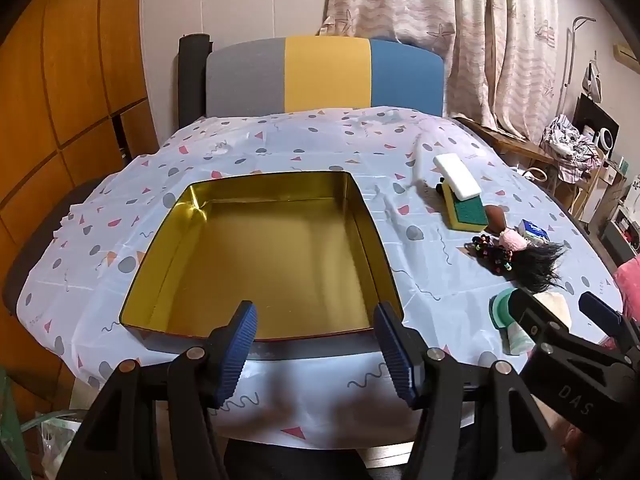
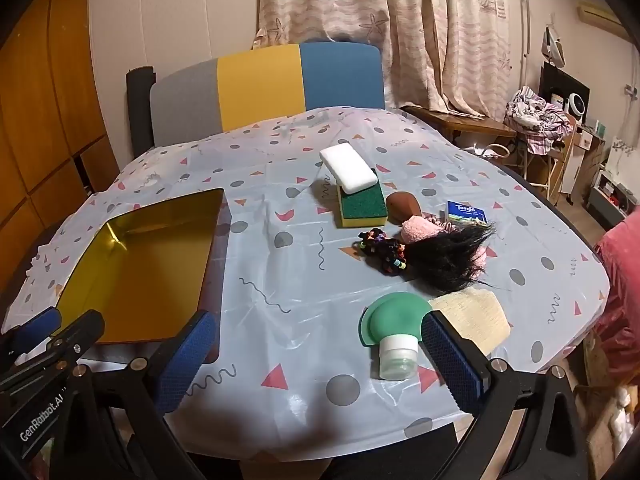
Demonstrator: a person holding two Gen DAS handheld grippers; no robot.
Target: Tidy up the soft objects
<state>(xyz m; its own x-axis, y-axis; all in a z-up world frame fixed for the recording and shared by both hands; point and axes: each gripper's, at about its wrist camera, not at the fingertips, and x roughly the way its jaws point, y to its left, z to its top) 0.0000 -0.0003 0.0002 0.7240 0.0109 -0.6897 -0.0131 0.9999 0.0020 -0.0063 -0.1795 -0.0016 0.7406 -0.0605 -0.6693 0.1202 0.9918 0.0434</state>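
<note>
Hovering spread and empty, the right gripper (image 2: pixel 318 354) seems ready to descend on the green bottle (image 2: pixel 390 330) just ahead, while the left gripper (image 1: pixel 316 350), likewise spread, waits before the bare tin (image 1: pixel 256 256).

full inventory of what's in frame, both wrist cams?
tin box: 1, gold inside, empty, left part of table
tablecloth: 1, pale with shapes, covers table
white sponge: 1, lies tilted on the scrub sponge
scrub sponge: 1, yellow with green top, mid table
brown sponge: 1, beside scrub sponge
tissue pack: 1, blue, far right
pink cloth: 1, under the hair
hair ties: cluster, multicoloured
black hair piece: 1
green bottle: 1, pale cap, near edge
beige pad: 1, behind right finger
chair: 1, grey, yellow, blue
left gripper: open
right gripper: open
</note>
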